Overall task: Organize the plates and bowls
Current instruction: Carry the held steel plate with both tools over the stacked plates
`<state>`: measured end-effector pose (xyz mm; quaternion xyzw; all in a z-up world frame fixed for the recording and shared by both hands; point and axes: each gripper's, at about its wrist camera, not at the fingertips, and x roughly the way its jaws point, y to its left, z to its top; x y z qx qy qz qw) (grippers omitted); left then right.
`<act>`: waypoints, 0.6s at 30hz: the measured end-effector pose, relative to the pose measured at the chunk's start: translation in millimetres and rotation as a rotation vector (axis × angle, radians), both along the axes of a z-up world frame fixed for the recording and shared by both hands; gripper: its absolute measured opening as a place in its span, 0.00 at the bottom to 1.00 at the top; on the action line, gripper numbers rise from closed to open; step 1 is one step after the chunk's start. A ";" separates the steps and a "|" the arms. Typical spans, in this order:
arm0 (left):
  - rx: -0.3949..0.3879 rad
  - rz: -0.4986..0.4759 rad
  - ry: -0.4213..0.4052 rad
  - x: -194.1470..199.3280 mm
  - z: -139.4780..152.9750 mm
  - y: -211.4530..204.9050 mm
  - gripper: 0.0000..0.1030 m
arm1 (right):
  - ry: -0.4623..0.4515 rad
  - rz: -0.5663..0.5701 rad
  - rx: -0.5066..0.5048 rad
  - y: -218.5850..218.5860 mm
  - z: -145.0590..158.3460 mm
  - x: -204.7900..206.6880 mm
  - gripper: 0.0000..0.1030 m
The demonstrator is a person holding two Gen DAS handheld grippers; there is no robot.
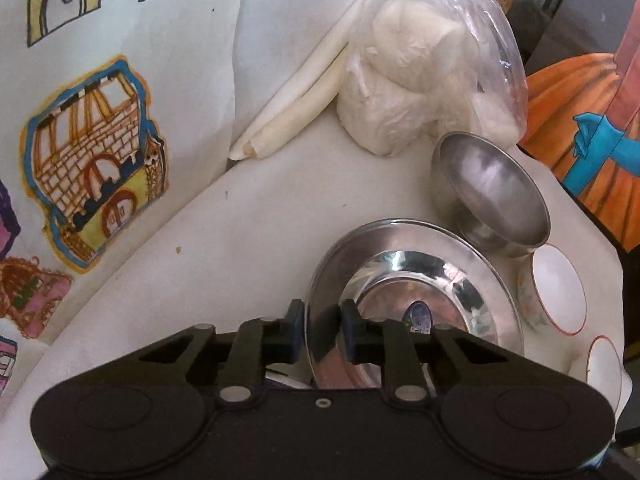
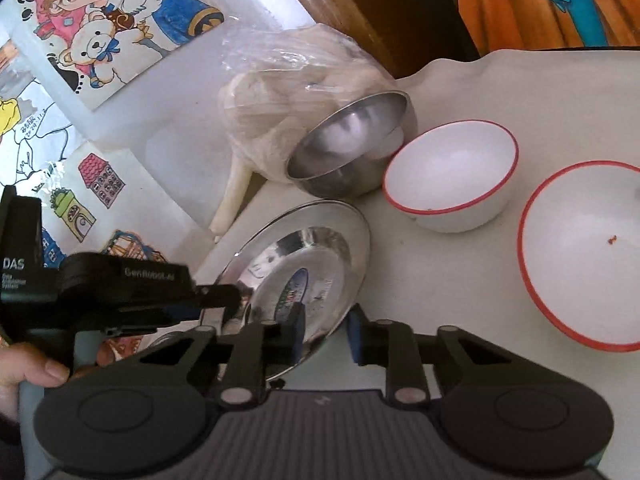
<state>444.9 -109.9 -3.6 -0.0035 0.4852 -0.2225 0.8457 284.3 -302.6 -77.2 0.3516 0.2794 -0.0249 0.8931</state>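
A steel plate (image 2: 296,276) on the white table (image 2: 460,272) is clamped at opposite rims by the left gripper (image 1: 322,330) and right gripper (image 2: 325,334), seemingly for a two-handed lift; a steel bowl (image 2: 348,148) and two red-rimmed bowls (image 2: 450,172) wait just beside it.

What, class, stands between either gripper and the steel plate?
Nothing visible. The left gripper and the right gripper each straddle the rim of the steel plate, on opposite sides. The steel bowl stands behind it.
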 end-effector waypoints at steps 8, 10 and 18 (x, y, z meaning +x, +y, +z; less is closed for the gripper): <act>-0.041 -0.001 0.032 -5.7 -0.8 3.9 0.20 | 0.003 -0.006 -0.016 -3.5 2.2 -10.0 0.18; -0.047 -0.008 0.037 -8.6 -0.8 2.6 0.19 | 0.006 -0.007 -0.023 -5.0 3.4 -13.6 0.18; -0.063 -0.043 0.047 -26.1 -2.4 -1.9 0.19 | 0.013 -0.013 -0.040 -8.1 6.5 -34.8 0.18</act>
